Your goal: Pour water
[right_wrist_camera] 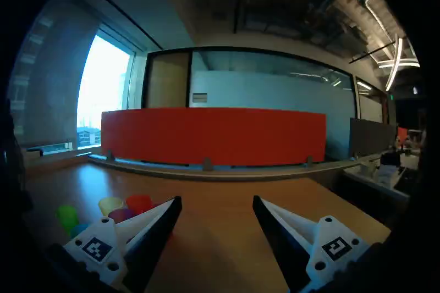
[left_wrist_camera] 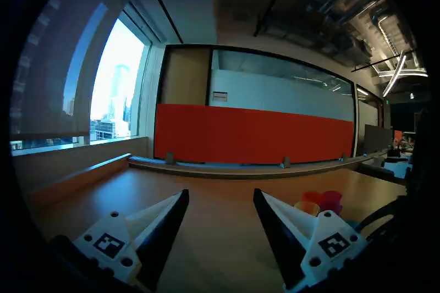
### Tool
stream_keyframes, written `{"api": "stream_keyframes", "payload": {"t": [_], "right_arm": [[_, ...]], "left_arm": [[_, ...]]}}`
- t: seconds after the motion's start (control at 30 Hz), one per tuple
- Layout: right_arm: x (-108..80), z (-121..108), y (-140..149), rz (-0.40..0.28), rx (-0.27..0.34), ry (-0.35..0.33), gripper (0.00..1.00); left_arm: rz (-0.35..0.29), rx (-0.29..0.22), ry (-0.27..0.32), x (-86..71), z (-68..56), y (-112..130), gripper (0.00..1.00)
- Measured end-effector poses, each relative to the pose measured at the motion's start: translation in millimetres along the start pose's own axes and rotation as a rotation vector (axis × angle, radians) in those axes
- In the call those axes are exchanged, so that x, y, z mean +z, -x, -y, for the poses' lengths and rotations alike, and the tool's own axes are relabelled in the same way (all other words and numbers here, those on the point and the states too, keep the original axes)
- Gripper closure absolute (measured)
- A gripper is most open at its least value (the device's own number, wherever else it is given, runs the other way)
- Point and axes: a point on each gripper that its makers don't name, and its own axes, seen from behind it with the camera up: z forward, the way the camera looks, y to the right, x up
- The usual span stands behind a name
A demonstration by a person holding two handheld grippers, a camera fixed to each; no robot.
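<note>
Left hand-held gripper point(left_wrist_camera: 220, 191) and right hand-held gripper point(right_wrist_camera: 216, 198) hover level over desk point(left_wrist_camera: 220, 249), open.

No legible txt. Small sign point(left_wrist_camera: 220, 95) on glass wall point(left_wrist_camera: 286, 92): too small to read.

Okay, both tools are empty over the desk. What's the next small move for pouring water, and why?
Probably swing the right tool toward the colored cups and line it up on one. Both it and the left tool stand open, holding nothing, and the cups sit untouched on the desk, low and left of centre in the right gripper view.
</note>
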Motion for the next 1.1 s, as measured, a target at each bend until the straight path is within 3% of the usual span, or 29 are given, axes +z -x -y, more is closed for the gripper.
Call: {"api": "stream_keyframes", "payload": {"t": [0.2, 0.4, 0.6, 0.9, 1.1], "right_arm": [[-0.3, -5.2, -6.0, -0.005, 0.049, 0.007, 0.0], [-1.4, -12.0, -5.5, 0.009, 0.034, 0.026, 0.0], [-3.9, -16.1, -9.4, 0.004, 0.04, 0.05, 0.0], [0.5, -10.8, -9.0, 0.015, 0.027, 0.058, 0.0], [1.8, -5.2, -12.9, 0.016, 0.029, 0.051, 0.0]], "left_arm": [[-0.033, 0.032, -0.022, 3.5, -1.6, -8.4, 0.14], [-0.052, 0.049, -0.033, 10.1, -7.1, -6.4, 0.14], [-0.054, 0.063, -0.052, 16.4, -3.2, 3.9, 0.14], [-0.062, 0.063, -0.054, 18.6, 1.4, 12.8, 0.14], [-0.065, 0.043, -0.042, 19.7, -2.9, 21.5, 0.14]]}}
